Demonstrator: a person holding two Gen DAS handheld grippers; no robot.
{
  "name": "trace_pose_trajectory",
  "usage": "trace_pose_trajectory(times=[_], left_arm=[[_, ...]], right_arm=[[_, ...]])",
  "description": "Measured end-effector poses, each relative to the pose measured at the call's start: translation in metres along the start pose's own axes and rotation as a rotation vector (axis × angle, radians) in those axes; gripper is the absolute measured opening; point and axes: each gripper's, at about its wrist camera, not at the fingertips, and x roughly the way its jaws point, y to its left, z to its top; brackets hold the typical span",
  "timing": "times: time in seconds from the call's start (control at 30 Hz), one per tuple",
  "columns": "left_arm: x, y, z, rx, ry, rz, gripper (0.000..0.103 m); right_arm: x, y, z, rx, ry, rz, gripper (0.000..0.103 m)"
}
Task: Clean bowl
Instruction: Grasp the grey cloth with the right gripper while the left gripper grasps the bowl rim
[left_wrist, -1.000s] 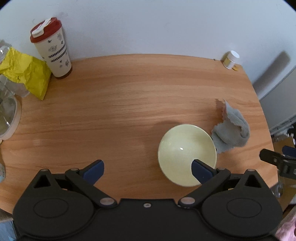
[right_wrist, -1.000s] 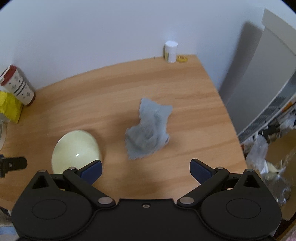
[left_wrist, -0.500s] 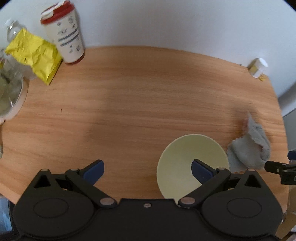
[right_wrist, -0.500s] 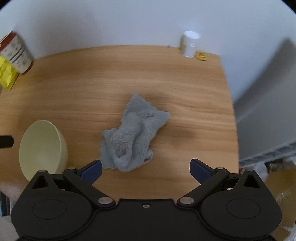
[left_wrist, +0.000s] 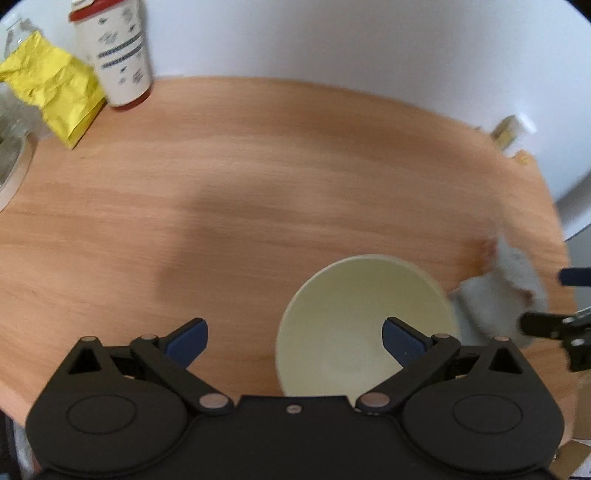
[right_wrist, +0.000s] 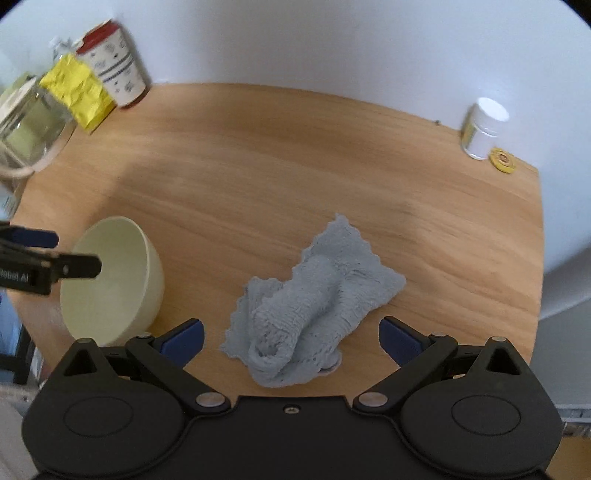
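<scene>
Pale bowl on worktop near front edge, grey cloth just beside. Both grippers' fingers spread, empty. Right gripper over cloth: pinch thick bunched middle. Left gripper: straddle bowl rim, steady before wiping.

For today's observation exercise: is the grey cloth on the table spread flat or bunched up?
Bunched up. The grey cloth lies crumpled on the table, with a raised rolled ridge through its middle and scalloped edges folded over, between the open right tongs.
</scene>
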Motion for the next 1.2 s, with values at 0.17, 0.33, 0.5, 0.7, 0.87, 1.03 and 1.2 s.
trace_pose_trajectory(times=[0.17,0.33,0.5,0.7,0.87,1.03,1.2], left_arm=[[0.007,0.003,-0.007,-0.028,0.020,-0.011,0.102],[0.012,0.007,-0.008,-0.082,0.021,-0.046,0.102],[0.012,0.014,-0.010,-0.157,0.014,-0.097,0.102],[0.016,0.016,-0.007,-0.154,0.028,-0.135,0.077],[0.017,0.013,-0.004,-0.120,0.045,-0.127,0.070],[0.022,0.017,-0.002,-0.114,0.081,-0.112,0.060],[0.027,0.018,0.000,-0.089,0.109,-0.092,0.055]], right_arm=[[0.004,-0.008,0.006,0.010,0.009,0.035,0.102],[0.010,-0.017,0.001,0.034,0.012,0.100,0.102],[0.017,-0.012,-0.003,-0.014,0.023,0.122,0.102],[0.022,-0.017,-0.003,-0.021,0.037,0.149,0.094],[0.027,-0.015,-0.006,-0.071,0.054,0.136,0.086],[0.030,-0.018,-0.003,-0.066,0.061,0.162,0.072],[0.032,-0.020,0.001,-0.079,0.056,0.143,0.064]])
